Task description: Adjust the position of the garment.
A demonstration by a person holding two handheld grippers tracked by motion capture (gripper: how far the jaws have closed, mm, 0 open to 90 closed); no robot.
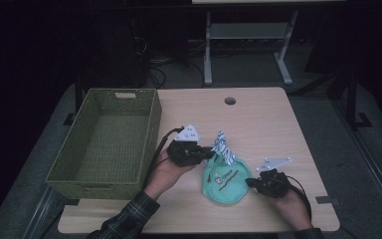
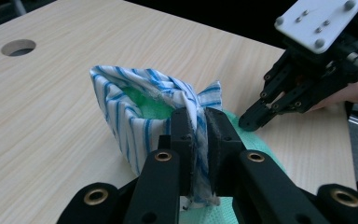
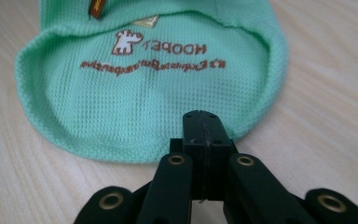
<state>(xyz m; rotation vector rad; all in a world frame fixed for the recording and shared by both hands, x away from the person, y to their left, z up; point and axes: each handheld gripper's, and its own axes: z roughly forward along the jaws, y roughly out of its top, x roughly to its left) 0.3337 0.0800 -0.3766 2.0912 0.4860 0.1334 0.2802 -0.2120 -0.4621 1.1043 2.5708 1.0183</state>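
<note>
The left hand-held gripper (image 2: 198, 140) pinches the striped collar (image 2: 135, 112) of the green garment (image 1: 226, 180) at the counter's (image 1: 258, 119) five o'clock. The right hand-held gripper (image 3: 204, 133), clenched at the hem, may slip off, so the fold sags.

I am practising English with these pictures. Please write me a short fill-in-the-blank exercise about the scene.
1. The left gripper pinches the blue-and-white ____ cloth.
2. The right gripper, jaws ____, is at the green garment's hem.
3. The woven basket stands on the table's ____ side.

Missing words: striped; shut; left
</note>
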